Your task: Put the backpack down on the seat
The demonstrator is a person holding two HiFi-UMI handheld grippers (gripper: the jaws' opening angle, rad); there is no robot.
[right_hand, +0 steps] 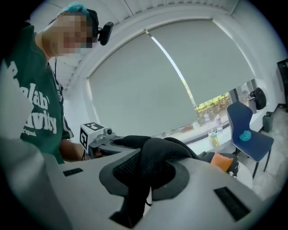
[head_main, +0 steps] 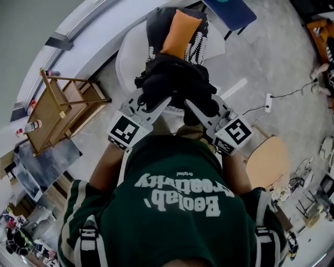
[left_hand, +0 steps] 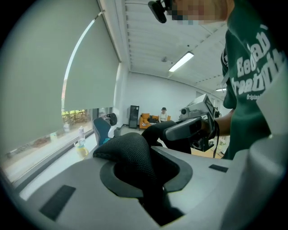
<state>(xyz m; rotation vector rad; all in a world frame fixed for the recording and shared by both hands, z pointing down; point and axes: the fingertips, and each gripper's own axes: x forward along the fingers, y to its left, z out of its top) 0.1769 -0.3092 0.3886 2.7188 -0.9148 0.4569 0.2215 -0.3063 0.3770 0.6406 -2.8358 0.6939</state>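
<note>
A black backpack (head_main: 177, 62) with an orange pocket and white print hangs between my two grippers, over a white round seat (head_main: 128, 55). My left gripper (head_main: 166, 100) is shut on a black mesh shoulder strap (left_hand: 130, 155) that fills its jaws. My right gripper (head_main: 189, 103) is shut on the other mesh strap (right_hand: 153, 164). The bag's orange pocket (right_hand: 221, 161) shows beyond the right jaws. Each gripper's marker cube sits near my chest, and the right gripper's body (left_hand: 191, 128) is visible in the left gripper view.
A wooden stool (head_main: 57, 107) stands at the left of the seat. A blue chair (head_main: 229, 11) is beyond the seat. A round wooden stool top (head_main: 267, 162) lies at my right, with a power strip (head_main: 268, 102) and cable on the floor.
</note>
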